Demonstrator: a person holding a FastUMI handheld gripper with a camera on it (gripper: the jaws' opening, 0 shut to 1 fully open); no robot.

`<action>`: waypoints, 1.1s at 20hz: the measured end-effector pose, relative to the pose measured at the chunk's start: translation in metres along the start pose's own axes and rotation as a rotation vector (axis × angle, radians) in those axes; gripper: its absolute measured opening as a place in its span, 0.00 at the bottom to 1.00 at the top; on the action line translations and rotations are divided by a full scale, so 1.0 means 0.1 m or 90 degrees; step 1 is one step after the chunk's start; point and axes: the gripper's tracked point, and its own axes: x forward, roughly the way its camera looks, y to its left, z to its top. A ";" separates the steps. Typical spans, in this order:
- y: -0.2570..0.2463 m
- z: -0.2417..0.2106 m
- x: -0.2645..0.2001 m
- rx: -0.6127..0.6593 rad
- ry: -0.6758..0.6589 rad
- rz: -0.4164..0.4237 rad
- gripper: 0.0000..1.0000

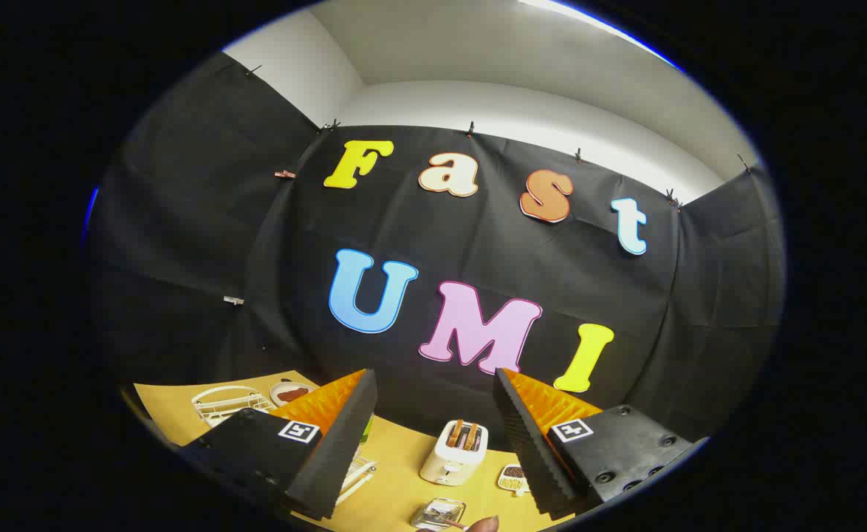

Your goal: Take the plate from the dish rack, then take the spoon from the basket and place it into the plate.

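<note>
I find the gripper (433, 432) raised above the yellow tabletop (396, 473) with its jaws spread wide; nothing lies between the fingers (345, 436) and neither one touches any object. I take the toaster (454, 452) as my landmark: it stands upright on the tabletop in the gap between the two fingers, well below and beyond them, with two brown slices showing in its slots. To the left of the toaster, past the left finger, I see a white wire dish rack (230, 403) at the far corner of the tabletop, and just beside that rack a small white dish (292, 391) holding something brown. Part of a second white wire item (356, 473), possibly the basket, shows to the near left of the toaster, mostly hidden behind the left finger; I cannot tell what it holds. Just right of the toaster sits a small tray (513, 477) with dark contents. Nearer than the toaster lies a clear glass dish (437, 513), and a fingertip (484, 524) shows just beside it.
</note>
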 end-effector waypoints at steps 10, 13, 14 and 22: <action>0.06 -0.12 0.08 0.039 0.042 -0.053 0.98; 0.16 -0.17 0.12 0.056 0.064 -0.060 0.98; 0.19 -0.19 0.13 0.061 0.069 -0.062 0.98; 0.61 -0.56 0.36 0.068 0.161 -0.049 0.98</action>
